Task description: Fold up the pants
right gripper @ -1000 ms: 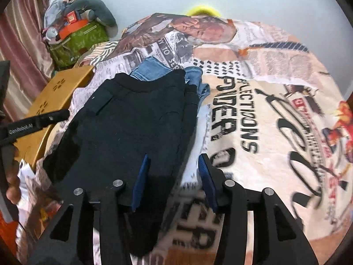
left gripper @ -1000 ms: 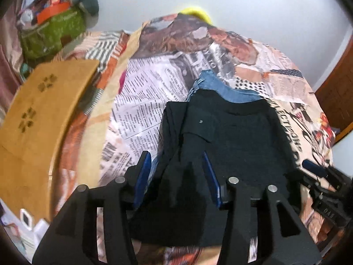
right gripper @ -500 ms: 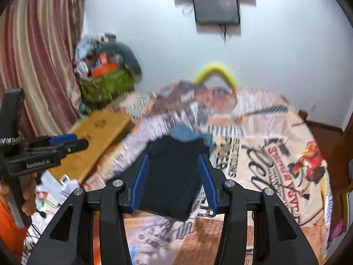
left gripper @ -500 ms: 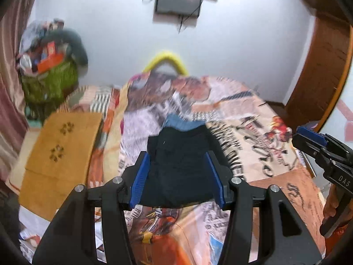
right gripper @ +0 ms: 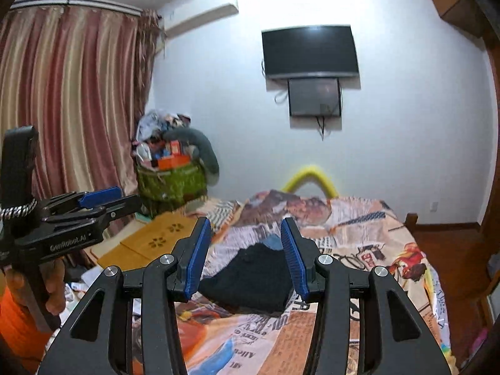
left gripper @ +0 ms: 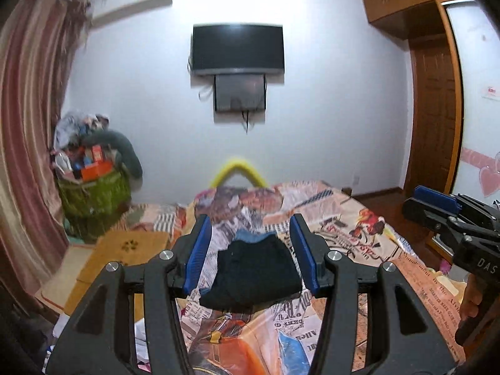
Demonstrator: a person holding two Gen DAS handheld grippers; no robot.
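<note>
Pants [left gripper: 250,273], black, lie as a compact folded bundle on the patterned bedspread [left gripper: 368,237], on top of a blue garment [left gripper: 248,236] whose edge peeks out on the side toward the wall. Both the left gripper [left gripper: 251,254] and right gripper [right gripper: 242,256] are held above the bedspread, jaws apart and empty. Folding looks finished; at most tidying remains.

Black pants [left gripper: 254,273], folded into a compact rectangle, lying flat atop folded blue jeans [left gripper: 250,236] on the bed.
</note>
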